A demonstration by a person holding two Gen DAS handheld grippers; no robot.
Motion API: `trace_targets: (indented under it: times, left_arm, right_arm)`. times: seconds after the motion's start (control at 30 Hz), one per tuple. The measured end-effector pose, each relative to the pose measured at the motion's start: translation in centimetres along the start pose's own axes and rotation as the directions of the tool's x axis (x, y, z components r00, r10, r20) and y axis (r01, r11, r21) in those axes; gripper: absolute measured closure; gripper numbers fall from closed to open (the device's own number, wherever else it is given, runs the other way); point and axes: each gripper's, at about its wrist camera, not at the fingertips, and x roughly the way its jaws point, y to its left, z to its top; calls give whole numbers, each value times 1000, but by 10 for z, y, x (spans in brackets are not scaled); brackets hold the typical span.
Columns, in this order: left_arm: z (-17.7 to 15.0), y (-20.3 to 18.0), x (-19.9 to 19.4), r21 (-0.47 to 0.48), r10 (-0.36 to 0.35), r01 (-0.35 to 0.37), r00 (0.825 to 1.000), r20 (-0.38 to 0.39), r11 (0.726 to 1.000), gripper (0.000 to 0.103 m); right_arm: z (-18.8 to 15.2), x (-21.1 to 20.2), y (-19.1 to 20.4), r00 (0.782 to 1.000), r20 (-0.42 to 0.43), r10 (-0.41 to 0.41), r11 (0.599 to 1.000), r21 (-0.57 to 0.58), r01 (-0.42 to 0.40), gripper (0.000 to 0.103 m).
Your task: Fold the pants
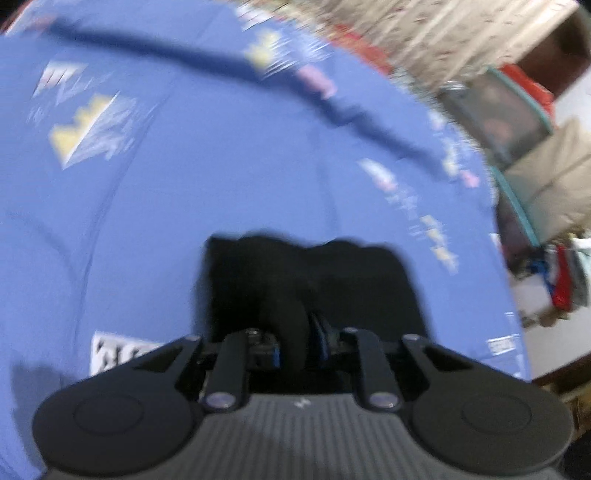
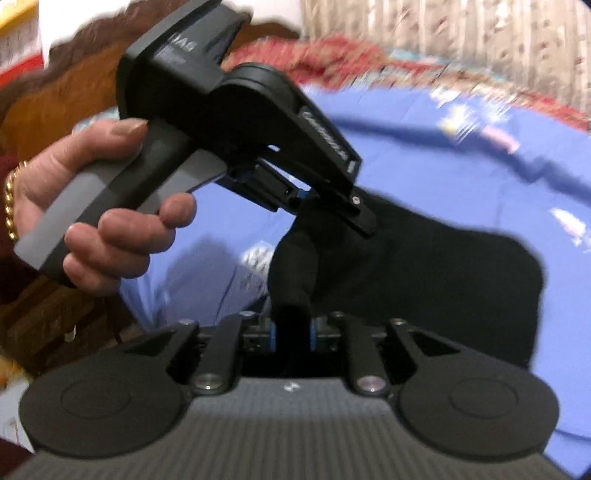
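Black pants [image 1: 351, 277] lie bunched on a blue printed bedsheet [image 1: 184, 206]. In the left wrist view, my left gripper [image 1: 295, 332] is shut on a thick fold of the black fabric, which fills the gap between its blue pads. The right wrist view shows my right gripper [image 2: 291, 332] shut on another fold of the pants [image 2: 424, 280], which spread out to the right. My left gripper [image 2: 343, 206], held by a hand [image 2: 103, 229], comes in from the upper left and bites the pants just beyond the right one. Both views are blurred.
A dark blue band [image 1: 147, 48] runs across the sheet. A wooden headboard [image 2: 55, 96] stands at the left and a patterned curtain [image 2: 443, 29] hangs behind. Beyond the bed's right edge sit a clear box [image 1: 506, 114], a beige bundle [image 1: 554, 177] and stacked clothes [image 1: 565, 280].
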Motion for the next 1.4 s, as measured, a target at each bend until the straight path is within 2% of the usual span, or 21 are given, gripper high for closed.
trace_targets:
  times: [0.03, 0.13, 0.17, 0.2, 0.27, 0.3, 0.33, 0.4, 0.5, 0.53, 0.6, 0.67, 0.7, 0.77, 0.83, 1.0, 1.23, 1.33, 1.4]
  left_arm:
    - [-5, 6, 6, -15, 14, -14, 1000, -1, 1000, 73]
    - [-16, 16, 14, -39, 20, -20, 1000, 18, 999, 62]
    - [-18, 18, 14, -49, 14, -12, 1000, 27, 999, 59]
    - [-20, 18, 13, -58, 9, -7, 999, 34, 998, 52]
    - [-25, 22, 4, -72, 8, -5, 999, 45, 997, 37]
    - [-27, 22, -1, -73, 10, -7, 999, 51, 997, 23]
    - [-31, 21, -7, -67, 10, -5, 998, 65, 998, 18]
    - [-41, 17, -21, -37, -7, 9, 997, 78, 999, 17]
    - [-59, 10, -36, 4, -21, 20, 996, 89, 1000, 14]
    - [-66, 9, -40, 18, -17, 15, 996, 92, 1000, 14]
    - [-78, 7, -41, 41, 16, -19, 996, 90, 999, 14]
    - [-90, 10, -33, 53, 72, -76, 995, 74, 996, 13]
    - [-94, 14, -27, 45, 90, -93, 994, 61, 995, 8]
    - [-101, 22, -20, 34, 85, -87, 994, 67, 996, 6]
    - [-103, 22, -20, 50, 87, -92, 992, 95, 995, 4]
    - [-101, 26, -21, 40, 71, -75, 993, 95, 996, 3]
    - [-101, 31, -22, 15, 46, -48, 994, 97, 999, 2]
    - [-100, 34, -23, -4, 33, -33, 995, 95, 999, 1]
    - [-100, 35, -22, -13, 28, -27, 995, 95, 1000, 0]
  right_arm:
    - [-3, 6, 0, 1000, -21, 11, 1000, -4, -11, 67]
    - [4, 3, -8, 999, -27, 38, 999, -3, -38, 57]
    - [8, -5, -11, 998, -16, 59, 998, 12, -59, 56]
    - [9, -12, -17, 997, 2, 80, 996, 34, -80, 56]
    - [7, -26, -26, 993, 52, 105, 991, 81, -109, 56]
    - [7, -34, -30, 992, 76, 100, 989, 102, -107, 56]
    - [6, -38, -32, 991, 96, 91, 987, 123, -102, 57]
    - [4, -47, -39, 986, 142, 86, 979, 171, -110, 59]
    - [3, -48, -43, 981, 181, 65, 967, 231, -106, 72]
    - [1, -45, -44, 982, 177, 66, 962, 249, -109, 73]
    - [-2, -32, -44, 990, 128, 64, 956, 275, -98, 73]
    - [-6, -12, -42, 998, 31, 61, 958, 278, -67, 73]
    - [-10, -2, -42, 998, -15, 60, 958, 281, -54, 73]
    - [-21, 8, -39, 997, -52, 52, 955, 296, -34, 73]
    - [-18, 5, -36, 998, -36, 47, 957, 289, -34, 73]
    - [-16, -11, -41, 999, 30, 25, 950, 311, -33, 71]
    - [-25, -43, -61, 992, 109, -60, 910, 415, 10, 69]
    - [-32, -46, -69, 991, 110, -75, 890, 456, 17, 69]
    - [-38, -41, -75, 994, 71, -84, 873, 486, 39, 69]
